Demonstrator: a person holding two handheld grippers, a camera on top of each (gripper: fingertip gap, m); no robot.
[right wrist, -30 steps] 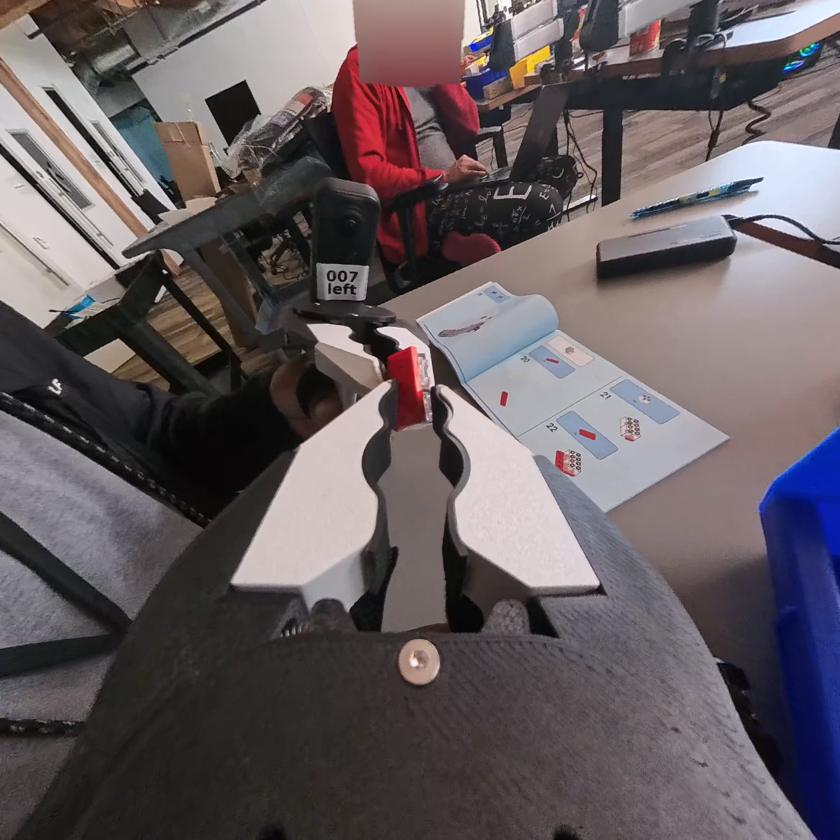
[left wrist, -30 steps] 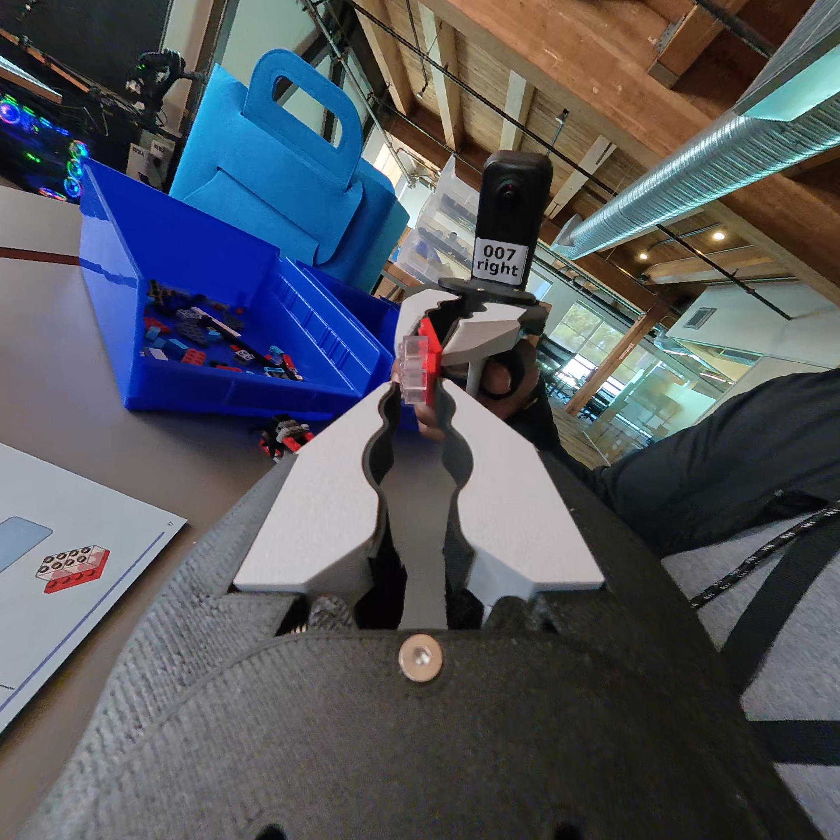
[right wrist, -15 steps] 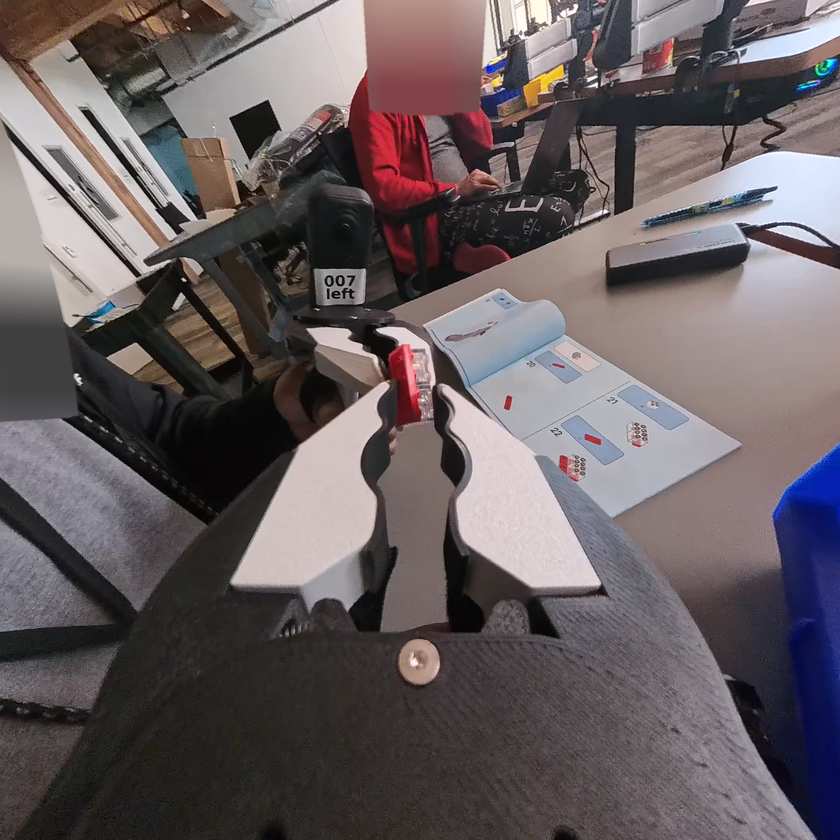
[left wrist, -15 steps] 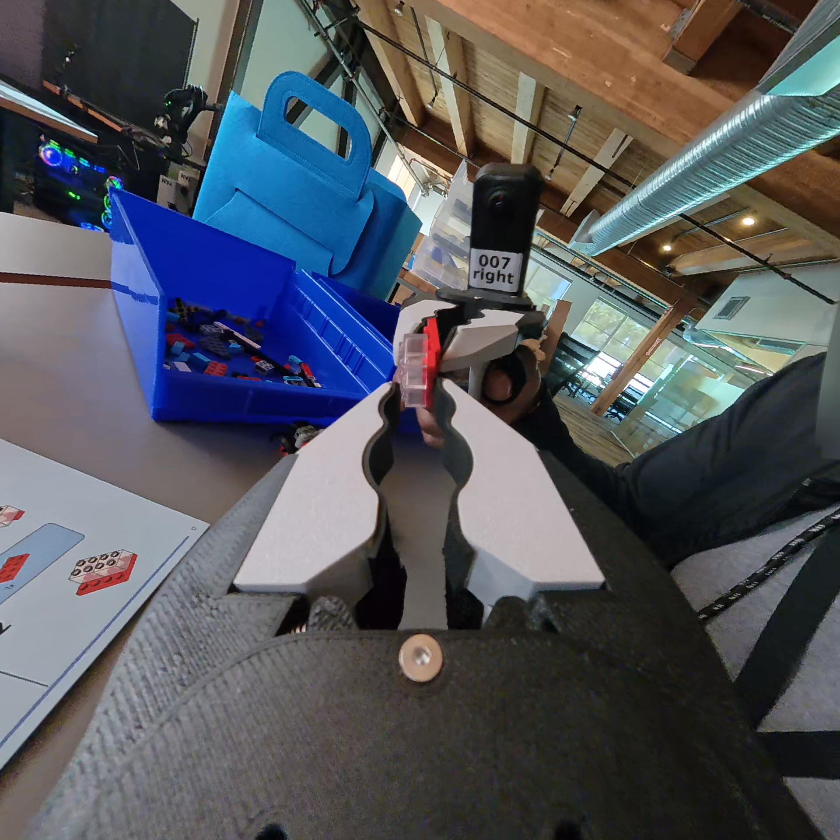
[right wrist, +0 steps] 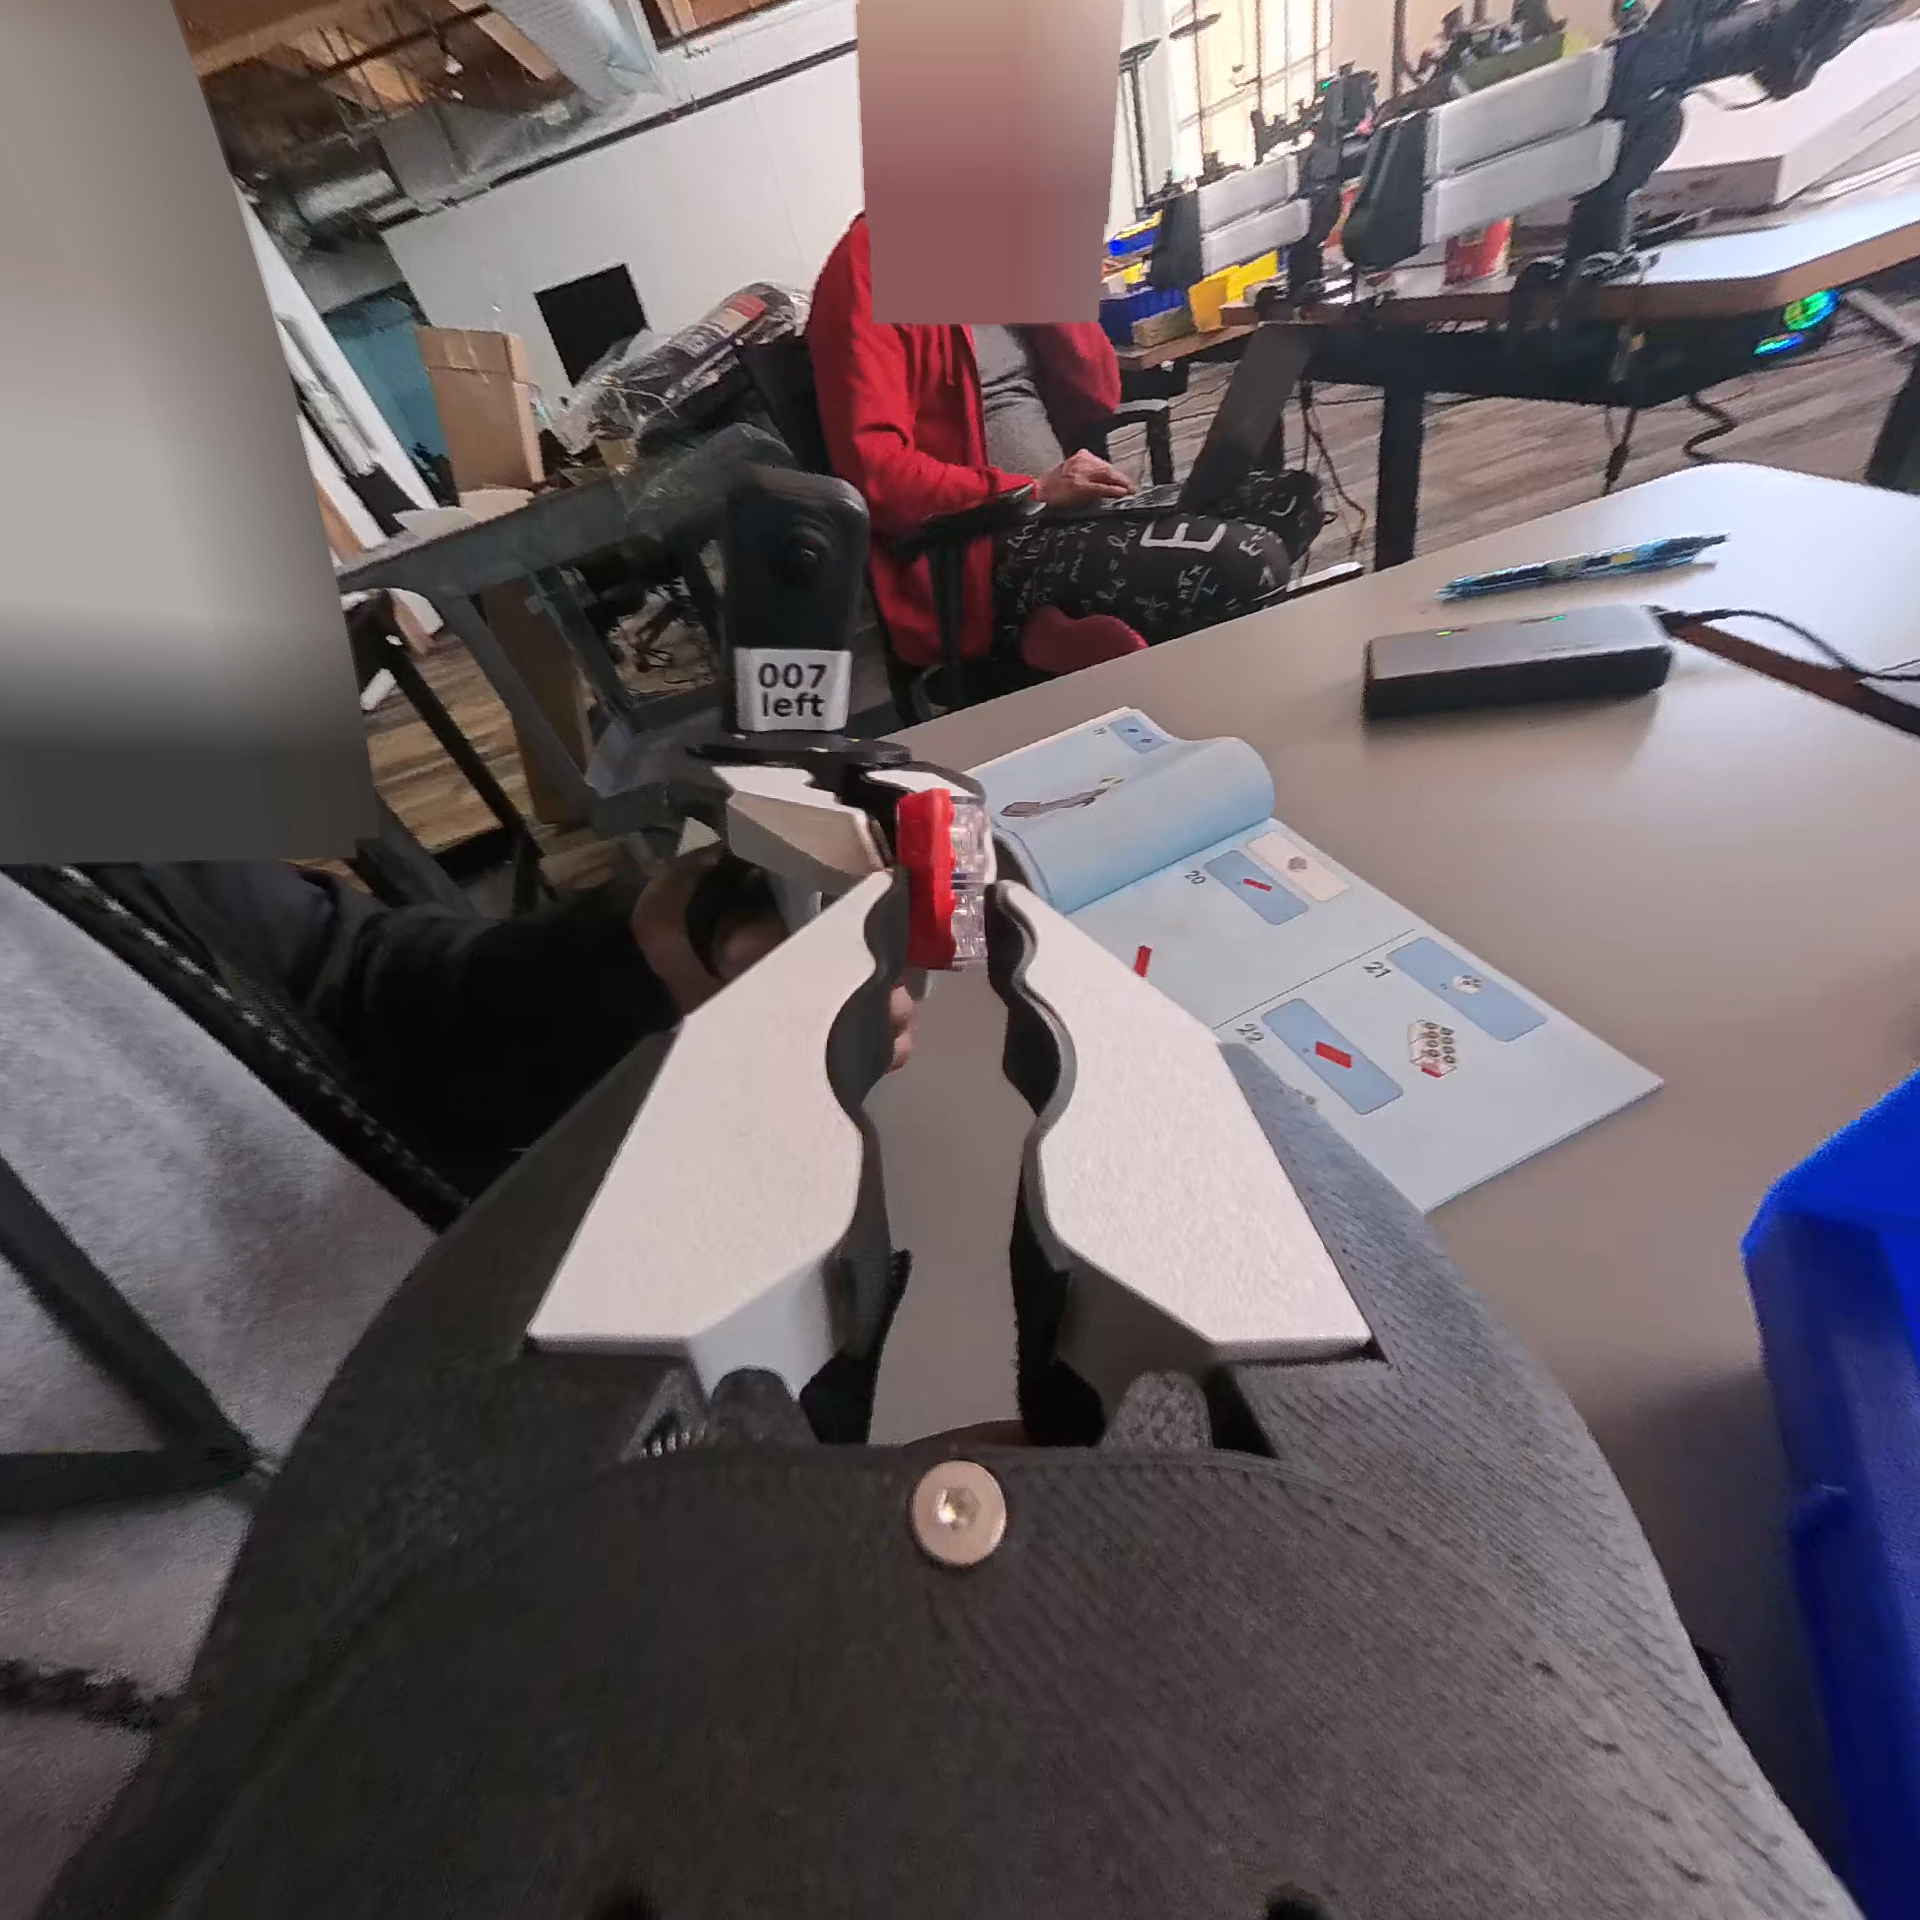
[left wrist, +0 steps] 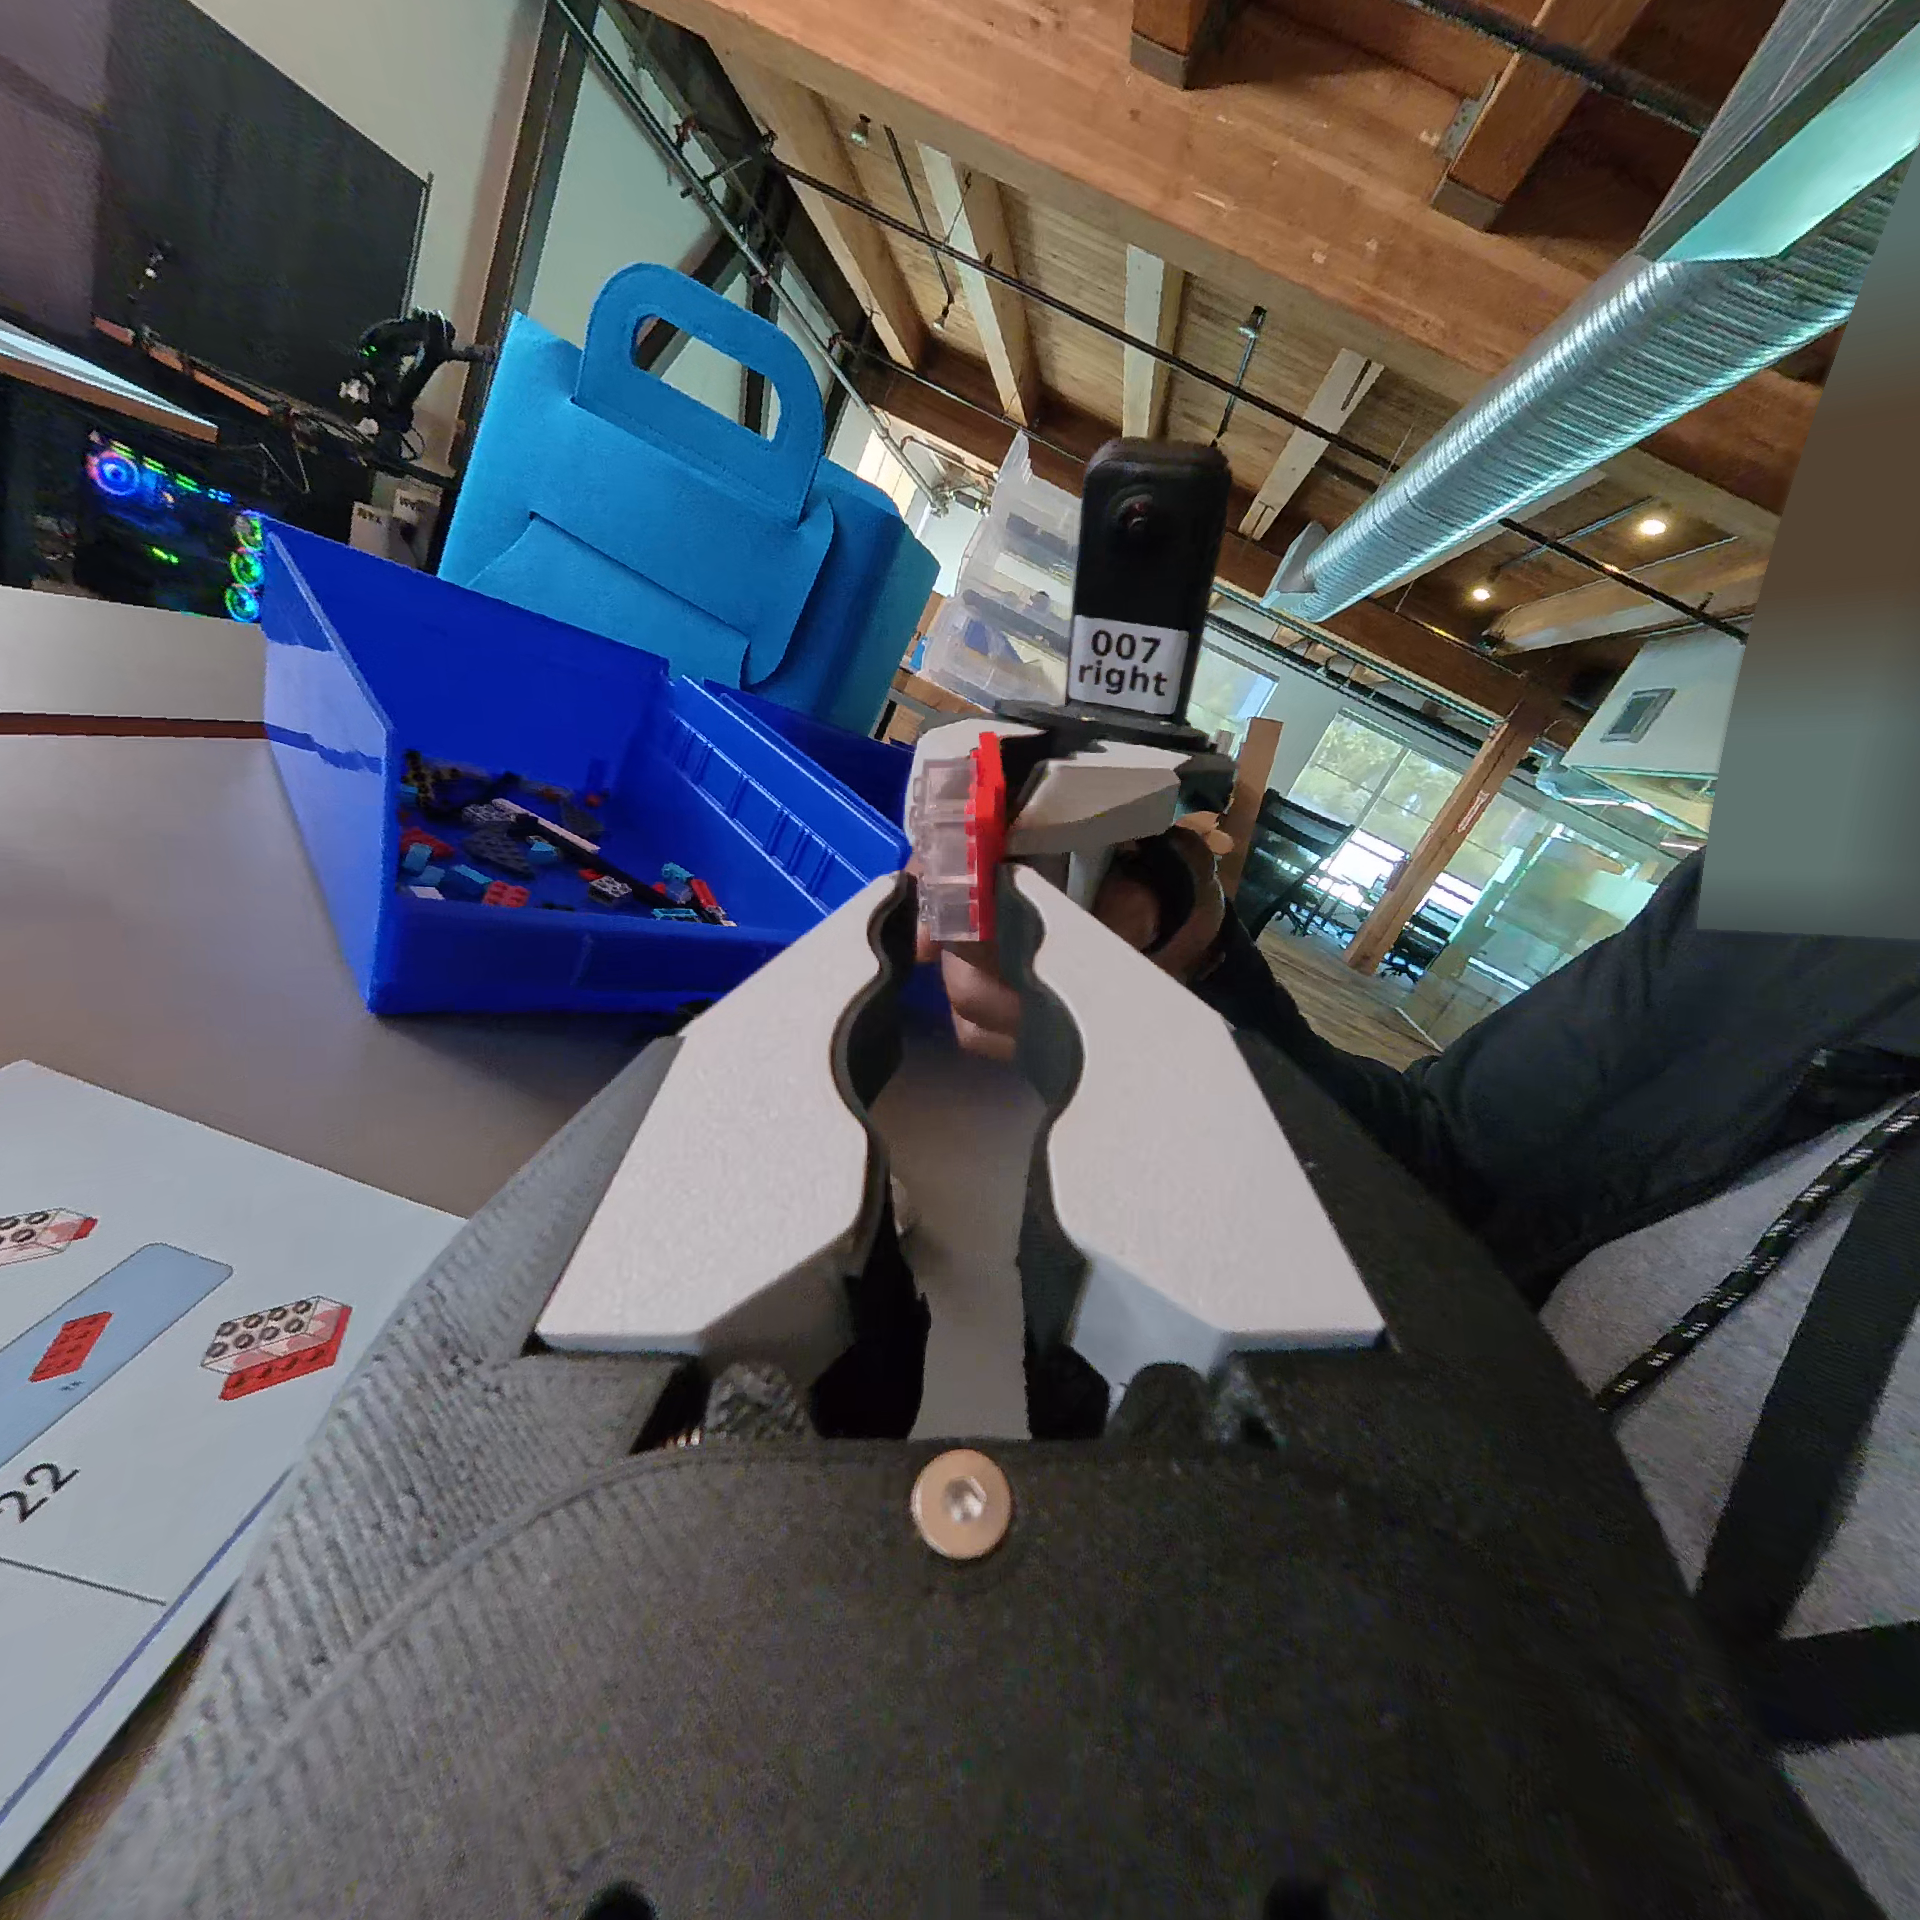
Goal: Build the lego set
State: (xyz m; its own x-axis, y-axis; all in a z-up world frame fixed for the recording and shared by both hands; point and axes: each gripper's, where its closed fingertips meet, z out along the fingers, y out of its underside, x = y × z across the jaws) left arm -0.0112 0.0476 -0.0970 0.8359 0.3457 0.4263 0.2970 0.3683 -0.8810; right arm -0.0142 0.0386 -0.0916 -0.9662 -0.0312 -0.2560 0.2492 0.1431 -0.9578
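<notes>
Two grippers met tip to tip: the left gripper (left wrist: 956, 883) and right gripper (right wrist: 948, 894) each clamped one red-and-clear brick stack (left wrist: 958, 837); one blue bin (left wrist: 499, 665) sat on the tabletop (left wrist: 156, 883).

Timber-beamed ceiling (left wrist: 1195, 135), silver duct (left wrist: 1558, 416), grey table (right wrist: 1558, 831), wood floor (right wrist: 1558, 457).

Wrist views face each other, close, sharing red-and-clear brick stack (left wrist: 958, 844).

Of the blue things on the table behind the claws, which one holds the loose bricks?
The open blue bin, the glossy plastic one with loose bricks on its floor. The blue felt bag behind it stands closed, with a handle on top.
</notes>
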